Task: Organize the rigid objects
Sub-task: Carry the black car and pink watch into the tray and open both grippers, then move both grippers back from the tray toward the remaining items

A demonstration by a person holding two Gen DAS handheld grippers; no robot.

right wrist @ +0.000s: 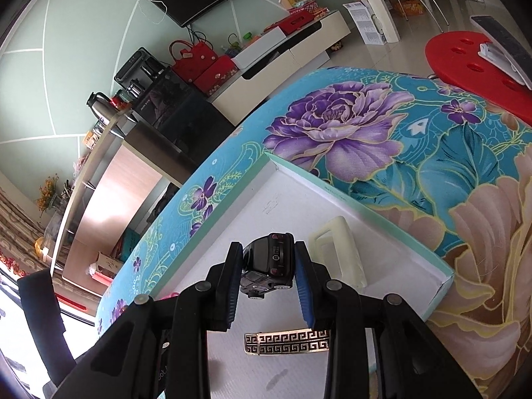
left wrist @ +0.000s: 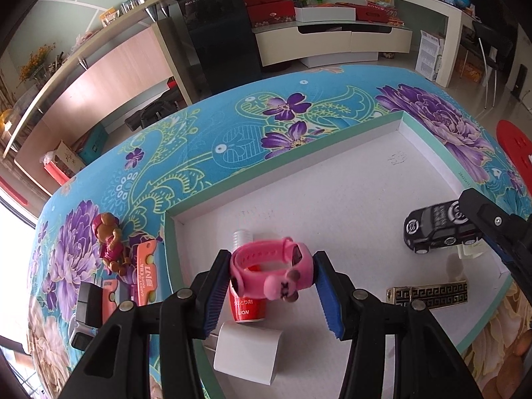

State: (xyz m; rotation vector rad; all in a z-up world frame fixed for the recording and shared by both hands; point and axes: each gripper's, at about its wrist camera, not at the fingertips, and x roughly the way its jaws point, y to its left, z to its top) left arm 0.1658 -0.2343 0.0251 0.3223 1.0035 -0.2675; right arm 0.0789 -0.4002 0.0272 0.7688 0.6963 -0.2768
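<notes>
My left gripper (left wrist: pixel 272 266) is shut on a pink toy watch (left wrist: pixel 272 271) and holds it above the white floor of a shallow box (left wrist: pixel 299 186). Under it lie a red LION tube (left wrist: pixel 247 306) and a white block (left wrist: pixel 247 355). My right gripper (right wrist: pixel 268 259) is shut on a black toy car (right wrist: pixel 270 266), which also shows in the left wrist view (left wrist: pixel 435 229), held just above the box floor (right wrist: pixel 239 232). A gold patterned lighter (left wrist: pixel 429 294) lies in the box, below the car (right wrist: pixel 287 342). A cream frame piece (right wrist: pixel 339 249) lies beside the car.
Outside the box on the floral cloth (left wrist: pixel 199 153) sit a toy puppy figure (left wrist: pixel 111 242), an orange pack (left wrist: pixel 146 272) and a black charger (left wrist: pixel 86 306). A red stool (right wrist: pixel 472 63) stands off the table's right side. Cabinets line the far wall.
</notes>
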